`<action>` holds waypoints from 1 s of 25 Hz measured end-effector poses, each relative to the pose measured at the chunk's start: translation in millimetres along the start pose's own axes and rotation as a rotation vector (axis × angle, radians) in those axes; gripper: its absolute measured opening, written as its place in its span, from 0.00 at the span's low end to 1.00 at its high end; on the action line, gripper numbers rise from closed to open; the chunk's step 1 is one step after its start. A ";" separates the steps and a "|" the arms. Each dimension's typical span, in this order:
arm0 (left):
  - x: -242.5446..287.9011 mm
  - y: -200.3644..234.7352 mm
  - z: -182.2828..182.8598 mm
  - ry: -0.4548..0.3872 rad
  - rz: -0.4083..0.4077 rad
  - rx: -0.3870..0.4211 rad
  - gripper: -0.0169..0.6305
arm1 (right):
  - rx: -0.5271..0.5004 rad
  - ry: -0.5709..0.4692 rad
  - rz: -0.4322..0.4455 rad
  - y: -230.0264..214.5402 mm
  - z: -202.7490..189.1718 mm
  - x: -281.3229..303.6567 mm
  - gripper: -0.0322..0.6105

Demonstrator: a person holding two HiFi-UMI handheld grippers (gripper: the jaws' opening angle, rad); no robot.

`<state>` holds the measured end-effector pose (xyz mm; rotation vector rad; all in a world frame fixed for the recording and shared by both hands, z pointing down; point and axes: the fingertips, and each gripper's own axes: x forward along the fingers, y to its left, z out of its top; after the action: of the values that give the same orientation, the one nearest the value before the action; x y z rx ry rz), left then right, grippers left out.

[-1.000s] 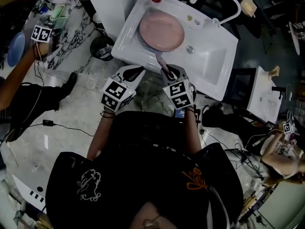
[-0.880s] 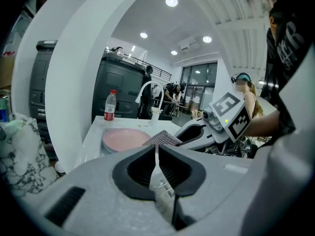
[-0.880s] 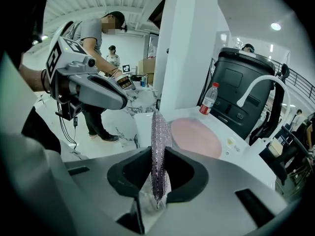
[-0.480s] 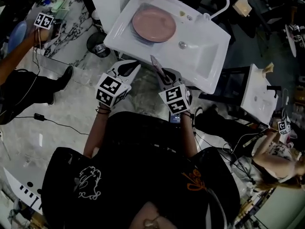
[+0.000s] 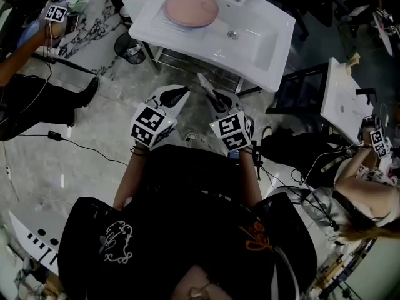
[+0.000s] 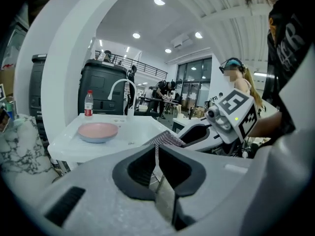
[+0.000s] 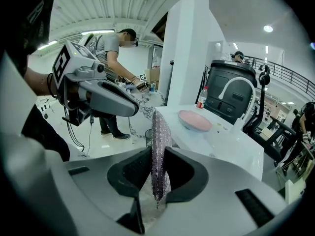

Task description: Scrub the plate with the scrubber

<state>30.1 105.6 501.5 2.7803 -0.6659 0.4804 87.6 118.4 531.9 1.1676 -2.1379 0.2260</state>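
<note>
The right tool [image 7: 157, 167] is clamped on a glittery scrubber [image 7: 160, 132], which stands upright between its jaws. The left tool [image 6: 157, 170], just to its left, has its jaws together with nothing in them. The pink plate [image 5: 190, 8] lies at the far left of the white washbasin [image 5: 262, 39], well apart from both tools.

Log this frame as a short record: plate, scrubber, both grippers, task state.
plate: pink, lying on the white sink top
left gripper: jaws together, holding nothing
right gripper: shut on the scrubber
scrubber: upright between the jaws, clear of the plate
task state: no scrubbing under way; both grippers held short of the sink top
</note>
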 end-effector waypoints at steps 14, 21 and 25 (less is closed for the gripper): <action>-39.1 -81.8 -42.2 0.012 0.021 0.022 0.06 | 0.012 -0.070 0.048 64.3 -32.2 -48.2 0.15; -47.1 -92.5 -44.0 0.006 0.031 0.041 0.06 | 0.032 -0.099 0.053 75.4 -34.3 -58.3 0.15; -46.7 -98.8 -42.9 0.010 0.024 0.053 0.05 | 0.034 -0.110 0.043 76.1 -33.9 -65.2 0.15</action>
<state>26.5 222.8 508.3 2.8204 -0.6948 0.5233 67.1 222.1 528.2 1.1783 -2.2650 0.2228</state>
